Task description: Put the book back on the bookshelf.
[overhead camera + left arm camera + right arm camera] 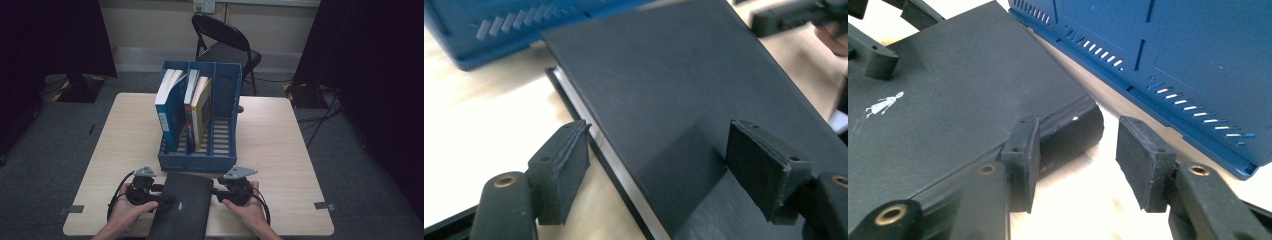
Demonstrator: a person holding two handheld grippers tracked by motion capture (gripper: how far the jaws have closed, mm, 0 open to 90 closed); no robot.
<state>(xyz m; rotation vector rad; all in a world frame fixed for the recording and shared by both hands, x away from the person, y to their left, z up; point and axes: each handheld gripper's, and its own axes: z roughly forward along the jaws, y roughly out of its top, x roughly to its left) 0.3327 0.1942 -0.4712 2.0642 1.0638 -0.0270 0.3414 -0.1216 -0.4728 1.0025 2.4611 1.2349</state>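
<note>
A light wooden table point(280, 145) fills the middle of the high view, with a black folding chair point(225, 42) standing on the floor beyond its far edge. On the table stands a blue file rack point(222, 115) with three slots; a blue book point(167, 107) stands upright in the left slot, and a yellow book point(202, 112) with another book beside it stands in the middle slot.

Just in front of the rack, at the near edge, a large black book point(182, 205) lies flat, its far end close to the rack's front wall.

The left gripper point(659, 170) sits at the book's left long edge. Its jaws straddle that edge, one below beside the white pages, one above the cover, with gaps showing, so they stand open around it.

The right gripper point(1075, 160) sits at the book's right side. Its jaws are open; one pad rests against the book's corner, the other stands clear over bare table.
</note>
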